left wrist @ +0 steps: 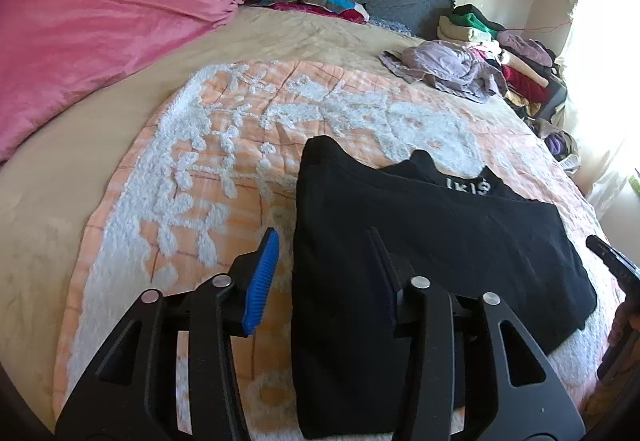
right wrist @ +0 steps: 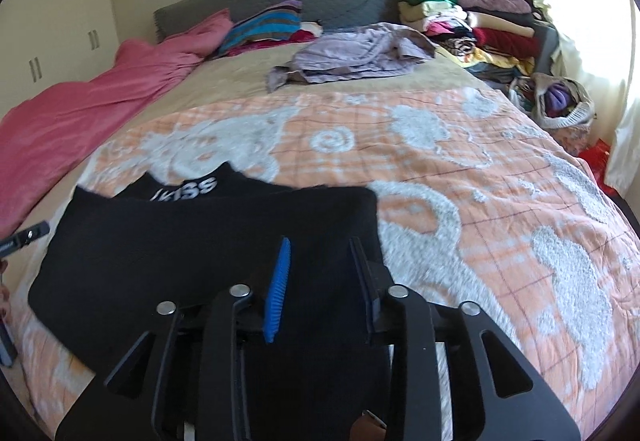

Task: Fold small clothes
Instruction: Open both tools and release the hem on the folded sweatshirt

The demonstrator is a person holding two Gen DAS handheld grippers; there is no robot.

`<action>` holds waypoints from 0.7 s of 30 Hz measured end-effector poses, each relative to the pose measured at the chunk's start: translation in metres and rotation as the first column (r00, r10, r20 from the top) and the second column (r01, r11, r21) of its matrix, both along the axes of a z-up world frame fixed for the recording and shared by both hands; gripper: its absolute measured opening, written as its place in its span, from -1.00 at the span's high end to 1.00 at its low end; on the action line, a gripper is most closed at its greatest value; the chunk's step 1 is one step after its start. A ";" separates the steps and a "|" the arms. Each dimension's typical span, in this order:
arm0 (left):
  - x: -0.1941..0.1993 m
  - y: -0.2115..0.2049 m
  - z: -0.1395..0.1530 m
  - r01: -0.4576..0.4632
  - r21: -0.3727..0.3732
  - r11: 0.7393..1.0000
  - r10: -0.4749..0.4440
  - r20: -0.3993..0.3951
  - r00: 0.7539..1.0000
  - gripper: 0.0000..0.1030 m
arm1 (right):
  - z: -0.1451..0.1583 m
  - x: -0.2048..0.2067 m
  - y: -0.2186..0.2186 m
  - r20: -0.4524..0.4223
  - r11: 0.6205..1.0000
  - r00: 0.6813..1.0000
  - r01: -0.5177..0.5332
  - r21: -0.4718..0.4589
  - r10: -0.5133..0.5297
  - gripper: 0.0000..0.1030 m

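The black garment [left wrist: 420, 241] is lying partly folded on the orange blanket [left wrist: 240, 129], at five o'clock in the left view. Nothing is being gripped: the left gripper [left wrist: 324, 265] and right gripper [right wrist: 320, 273] are being held spread. A single layer could be pinched, and the fold dragged open.

Black garment [left wrist: 420, 241]: white lettering [left wrist: 468, 187] partly hidden under a fold, unreadable; near hem cut off by the frame's bottom edge. Right claw [left wrist: 616, 305] mostly cut off at the frame's edge.
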State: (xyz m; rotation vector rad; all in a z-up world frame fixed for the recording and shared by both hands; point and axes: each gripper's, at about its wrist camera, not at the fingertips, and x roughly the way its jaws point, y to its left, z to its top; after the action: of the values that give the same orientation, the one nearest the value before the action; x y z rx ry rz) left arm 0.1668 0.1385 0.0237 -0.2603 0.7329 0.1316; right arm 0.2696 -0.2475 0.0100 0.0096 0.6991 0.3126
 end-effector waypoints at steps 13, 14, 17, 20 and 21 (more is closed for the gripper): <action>-0.031 -0.032 0.011 0.071 -0.011 0.997 -0.071 0.009 0.997 -0.10 | -0.005 -0.047 0.017 -0.019 0.996 0.996 -0.087 -0.018 0.086 0.12; -0.032 -0.035 0.011 0.077 -0.012 0.997 -0.077 0.005 0.997 -0.14 | -0.006 -0.050 0.018 -0.021 0.996 0.996 -0.089 -0.020 0.088 0.06; -0.035 -0.041 0.009 0.095 -0.018 0.995 -0.095 -0.010 0.995 -0.24 | -0.008 -0.056 0.019 -0.026 0.995 0.995 -0.098 -0.022 0.098 0.01; -0.035 -0.049 0.006 0.113 -0.014 0.993 -0.114 -0.021 0.993 -0.26 | -0.009 -0.065 0.023 -0.026 0.993 0.993 -0.115 -0.037 0.115 -0.11; -0.035 -0.050 0.004 0.117 -0.013 0.993 -0.117 -0.027 0.993 -0.26 | -0.009 -0.067 0.024 -0.024 0.992 0.993 -0.119 -0.038 0.118 -0.13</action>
State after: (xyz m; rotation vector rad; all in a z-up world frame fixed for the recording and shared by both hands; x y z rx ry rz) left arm 0.1314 0.0883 0.0280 -0.2265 0.7746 0.0197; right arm 0.2029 -0.2239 0.0010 -0.0660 0.7291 0.4127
